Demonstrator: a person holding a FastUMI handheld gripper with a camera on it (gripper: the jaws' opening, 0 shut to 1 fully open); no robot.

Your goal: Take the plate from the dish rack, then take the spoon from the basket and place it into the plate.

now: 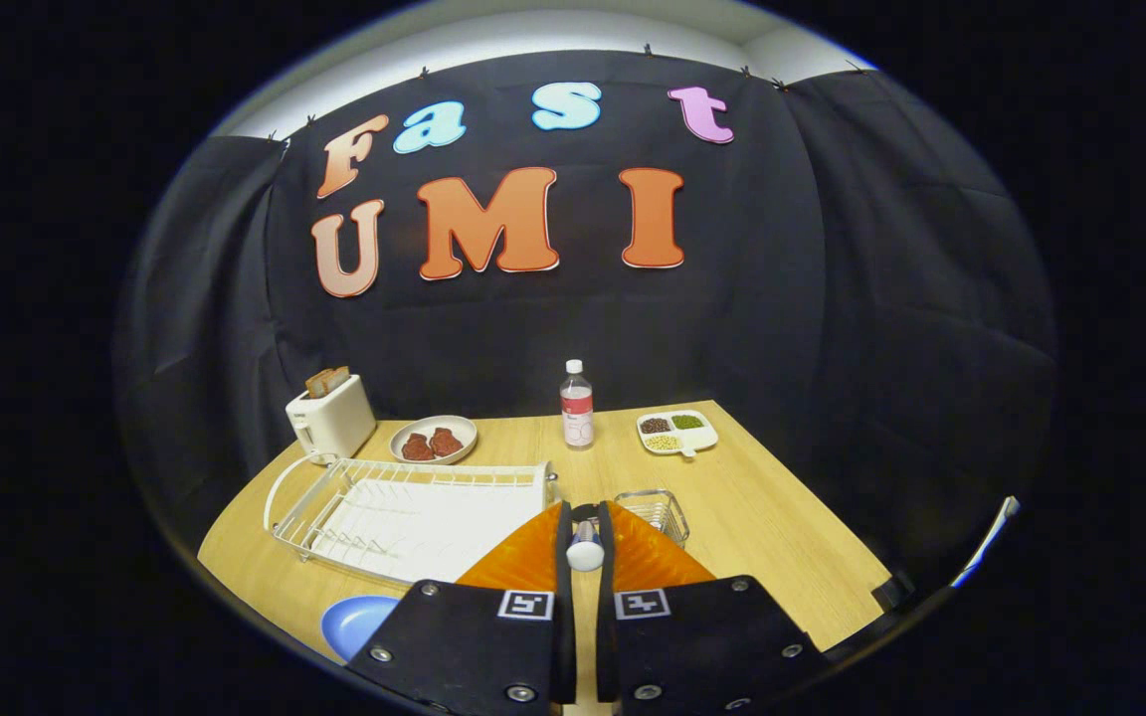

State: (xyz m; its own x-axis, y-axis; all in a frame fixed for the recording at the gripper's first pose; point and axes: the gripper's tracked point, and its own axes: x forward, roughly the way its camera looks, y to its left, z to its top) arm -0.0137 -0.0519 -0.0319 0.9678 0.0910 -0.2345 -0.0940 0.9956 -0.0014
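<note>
My gripper (584, 527) is shut on the spoon (585, 550); its white rounded handle end shows between the two fingers, above the table. The wire basket (655, 512) sits just beyond the right finger, partly hidden by it. The blue plate (354, 623) lies flat on the table near its front edge, left of the left finger and in front of the dish rack. The white wire dish rack (404, 512) stands ahead to the left with nothing in its slots.
At the back of the wooden table (772, 527) stand a white toaster (330, 419) with bread, a bowl (433, 440) holding brown pieces, a water bottle (577, 406) and a divided white dish (677, 432) of grains.
</note>
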